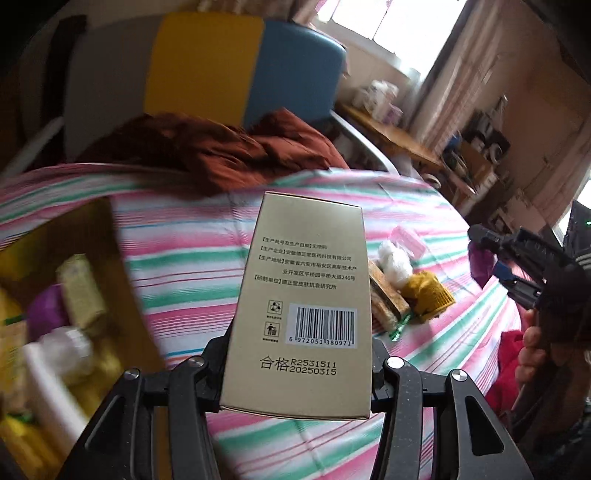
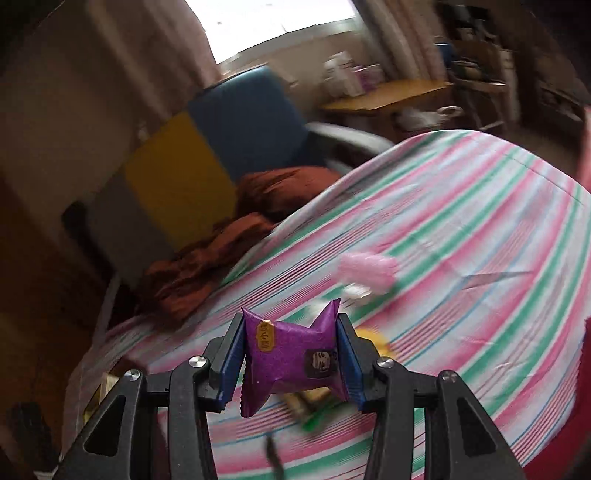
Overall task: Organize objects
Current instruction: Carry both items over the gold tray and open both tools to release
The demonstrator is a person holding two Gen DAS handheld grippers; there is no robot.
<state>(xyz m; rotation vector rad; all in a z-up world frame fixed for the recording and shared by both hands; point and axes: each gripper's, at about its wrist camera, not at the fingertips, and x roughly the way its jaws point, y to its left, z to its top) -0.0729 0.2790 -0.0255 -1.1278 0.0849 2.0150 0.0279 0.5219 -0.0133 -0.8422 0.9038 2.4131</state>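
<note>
While the left gripper [image 1: 297,373] is clamping the tall gold cardboard box [image 1: 301,295] by its near end above the striped tablecloth [image 1: 184,236], the right gripper [image 2: 290,363] is squeezing a crinkly purple snack packet [image 2: 286,354]; either could be slipping or tilting free.

Window [image 2: 280,18] glare, motion blur, fisheye edges

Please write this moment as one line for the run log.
left hand-held gripper: shut on beige box | right hand-held gripper: shut on purple packet | both above striped cloth
</note>
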